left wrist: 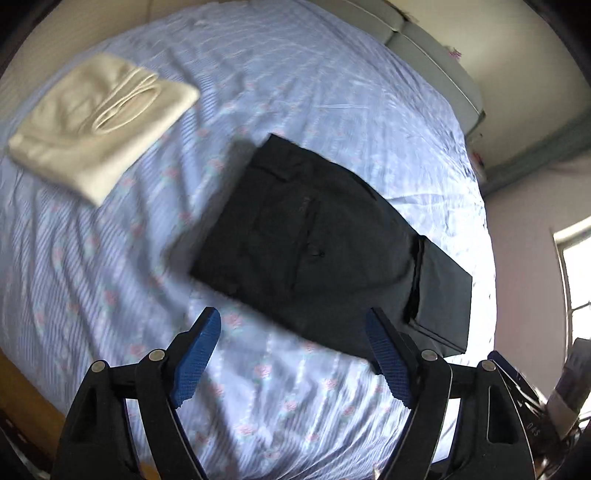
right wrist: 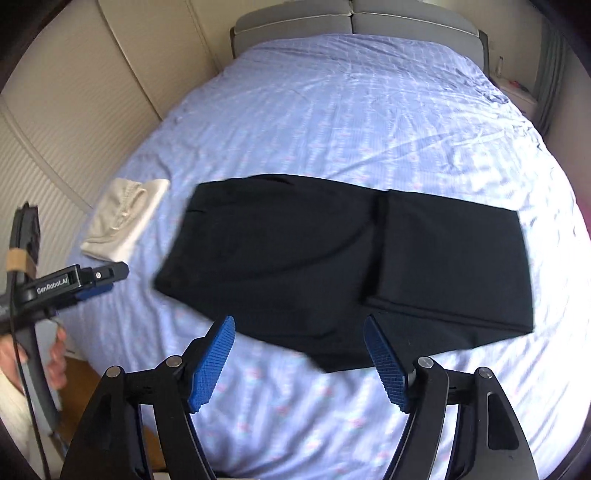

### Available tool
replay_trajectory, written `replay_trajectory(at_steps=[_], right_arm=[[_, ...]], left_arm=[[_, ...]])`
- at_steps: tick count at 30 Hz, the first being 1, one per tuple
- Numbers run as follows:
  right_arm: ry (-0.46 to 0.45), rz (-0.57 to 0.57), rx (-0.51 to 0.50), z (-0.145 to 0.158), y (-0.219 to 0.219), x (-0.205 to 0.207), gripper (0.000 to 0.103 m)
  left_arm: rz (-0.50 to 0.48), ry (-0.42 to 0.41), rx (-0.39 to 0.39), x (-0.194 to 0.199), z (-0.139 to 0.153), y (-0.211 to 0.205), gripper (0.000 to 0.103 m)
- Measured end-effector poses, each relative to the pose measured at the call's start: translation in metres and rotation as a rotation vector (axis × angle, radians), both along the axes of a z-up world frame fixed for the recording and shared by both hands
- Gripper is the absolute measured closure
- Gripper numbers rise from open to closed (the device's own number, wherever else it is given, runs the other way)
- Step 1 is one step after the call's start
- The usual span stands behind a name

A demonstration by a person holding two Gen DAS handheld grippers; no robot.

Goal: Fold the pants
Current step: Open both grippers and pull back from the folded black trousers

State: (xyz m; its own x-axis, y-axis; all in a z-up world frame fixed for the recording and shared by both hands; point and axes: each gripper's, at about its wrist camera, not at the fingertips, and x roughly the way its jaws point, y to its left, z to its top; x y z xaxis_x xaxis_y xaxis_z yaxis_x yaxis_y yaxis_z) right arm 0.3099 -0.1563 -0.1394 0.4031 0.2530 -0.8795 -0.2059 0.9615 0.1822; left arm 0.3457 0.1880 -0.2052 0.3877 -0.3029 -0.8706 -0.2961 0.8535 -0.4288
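Black pants (left wrist: 314, 240) lie folded flat on the bed, the leg ends doubled back over the seat end (right wrist: 450, 258). In the left wrist view a back pocket with a button shows on top. My left gripper (left wrist: 291, 314) hangs above the near edge of the pants, open, with nothing between its blue pads (left wrist: 195, 362). My right gripper (right wrist: 300, 321) also hovers over the near edge of the pants (right wrist: 295, 266), open and empty. The left gripper (right wrist: 99, 280) appears at the left of the right wrist view, held by a hand (right wrist: 55, 362).
A folded cream garment (left wrist: 99, 122) lies on the pale blue flowered sheet (left wrist: 332, 92), left of the pants (right wrist: 125, 218). A grey headboard (right wrist: 351, 18) closes the far end. Cupboard doors (right wrist: 74, 110) line the left, and a window (left wrist: 576, 277) is at the right.
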Motion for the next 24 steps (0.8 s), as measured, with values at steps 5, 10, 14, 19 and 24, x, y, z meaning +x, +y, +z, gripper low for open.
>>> replay_trajectory(at_steps=[5, 10, 14, 19, 24], right_arm=[[0.005, -0.010, -0.001, -0.001, 0.051, -0.004, 0.029], [0.039, 0.019, -0.054, -0.008, 0.089, 0.007, 0.029], [0.130, 0.018, -0.067, -0.022, 0.113, 0.025, 0.029], [0.186, 0.042, -0.120, -0.038, 0.144, 0.047, 0.029], [0.207, 0.045, -0.145, -0.051, 0.168, 0.071, 0.029]], left_arm=[[0.012, 0.011, -0.089, -0.006, -0.018, 0.039, 0.023], [-0.056, -0.004, -0.119, 0.012, -0.044, 0.062, 0.024], [-0.128, 0.001, -0.196, 0.039, -0.073, 0.075, 0.036], [-0.201, 0.002, -0.240, 0.084, -0.104, 0.087, 0.048], [-0.258, 0.033, -0.251, 0.128, -0.133, 0.090, 0.058]])
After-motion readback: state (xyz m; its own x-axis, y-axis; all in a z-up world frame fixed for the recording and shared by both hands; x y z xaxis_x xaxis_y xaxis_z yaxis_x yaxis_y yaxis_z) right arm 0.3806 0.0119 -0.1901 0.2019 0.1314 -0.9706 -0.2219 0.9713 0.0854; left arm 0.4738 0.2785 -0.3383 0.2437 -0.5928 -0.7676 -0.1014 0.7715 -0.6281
